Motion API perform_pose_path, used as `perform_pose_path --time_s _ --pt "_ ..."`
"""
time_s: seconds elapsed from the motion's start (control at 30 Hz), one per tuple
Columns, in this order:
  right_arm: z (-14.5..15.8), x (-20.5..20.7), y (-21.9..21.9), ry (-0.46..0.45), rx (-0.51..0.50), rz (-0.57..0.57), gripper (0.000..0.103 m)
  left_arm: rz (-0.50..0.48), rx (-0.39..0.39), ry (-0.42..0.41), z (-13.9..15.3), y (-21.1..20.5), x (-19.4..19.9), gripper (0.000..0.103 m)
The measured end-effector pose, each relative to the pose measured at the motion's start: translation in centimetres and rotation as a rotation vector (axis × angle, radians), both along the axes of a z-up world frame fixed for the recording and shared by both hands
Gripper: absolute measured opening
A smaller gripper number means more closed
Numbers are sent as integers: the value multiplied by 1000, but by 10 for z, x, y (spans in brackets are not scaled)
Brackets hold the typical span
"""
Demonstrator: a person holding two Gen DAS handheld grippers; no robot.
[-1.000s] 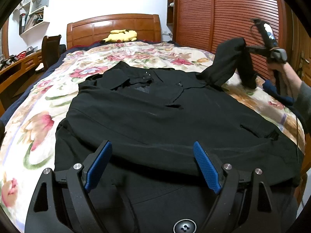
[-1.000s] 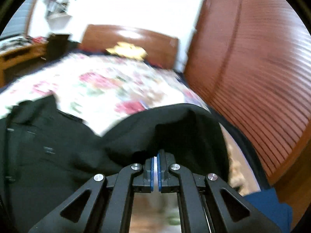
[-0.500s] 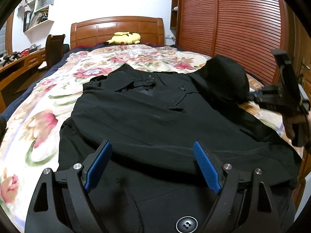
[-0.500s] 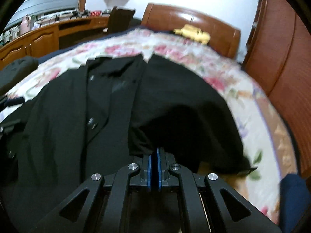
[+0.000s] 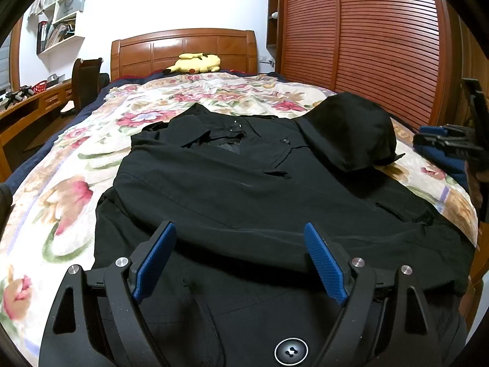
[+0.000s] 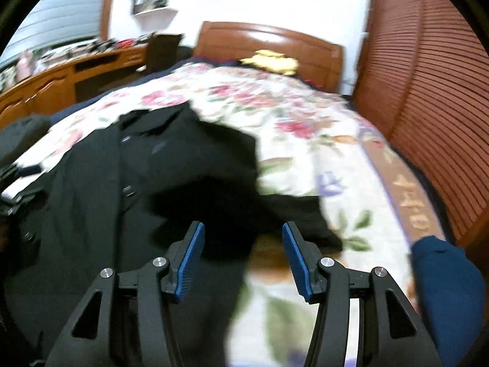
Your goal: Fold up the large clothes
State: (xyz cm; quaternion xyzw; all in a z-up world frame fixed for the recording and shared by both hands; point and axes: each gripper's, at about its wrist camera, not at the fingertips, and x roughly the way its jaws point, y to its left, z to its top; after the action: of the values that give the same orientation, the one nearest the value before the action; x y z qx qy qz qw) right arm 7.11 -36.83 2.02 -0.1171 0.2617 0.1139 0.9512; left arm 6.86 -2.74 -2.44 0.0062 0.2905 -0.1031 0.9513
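Note:
A large black coat (image 5: pixel 244 189) lies spread face up on the floral bed cover (image 5: pixel 61 202). Its right sleeve (image 5: pixel 348 134) is folded inward and rests on the shoulder. My left gripper (image 5: pixel 240 253) hovers open over the coat's lower front, with only flat cloth under its blue pads. In the right wrist view, which is blurred, my right gripper (image 6: pixel 244 260) has its jaws opening. The dropped sleeve (image 6: pixel 214 183) lies just beyond its pads and nothing is pinched between them. The right gripper (image 5: pixel 440 143) also shows at the bed's right edge.
A yellow plush toy (image 5: pixel 195 62) lies by the wooden headboard (image 5: pixel 183 49). A slatted wooden wardrobe (image 5: pixel 366 46) lines the right side. A blue cloth (image 6: pixel 443 275) sits at the bed's right edge. A desk and a chair (image 5: pixel 85 82) stand on the left.
The right gripper carried the lifted sleeve down onto the coat, then opened and let it go. It has drawn back toward the bed's right edge. The left gripper kept still.

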Motion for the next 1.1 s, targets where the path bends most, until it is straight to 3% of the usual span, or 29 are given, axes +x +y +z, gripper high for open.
perform_pose_path --time_s 0.23,0.37,0.63,0.83,0.93,1.03,1.1 --pt "-13 54 -34 1 55 -203 59 1 0 2 0 0 0 86" --pt "-39 89 -36 81 118 -283 59 0 -1 7 -1 0 0 86" --pt "-79 123 -19 318 130 -257 59 -14 12 8 0 -3 2 86" --pt "-86 126 -12 331 110 -236 59 -11 5 4 0 -3 1 86" --pt "-87 125 -15 336 120 -216 47 -10 5 0 1 -2 0 86" --pt "-81 117 -13 313 60 -190 18 -11 17 -11 4 -1 -5 86" --pt "-65 102 -8 241 16 -206 12 -10 30 -24 5 1 -9 86"
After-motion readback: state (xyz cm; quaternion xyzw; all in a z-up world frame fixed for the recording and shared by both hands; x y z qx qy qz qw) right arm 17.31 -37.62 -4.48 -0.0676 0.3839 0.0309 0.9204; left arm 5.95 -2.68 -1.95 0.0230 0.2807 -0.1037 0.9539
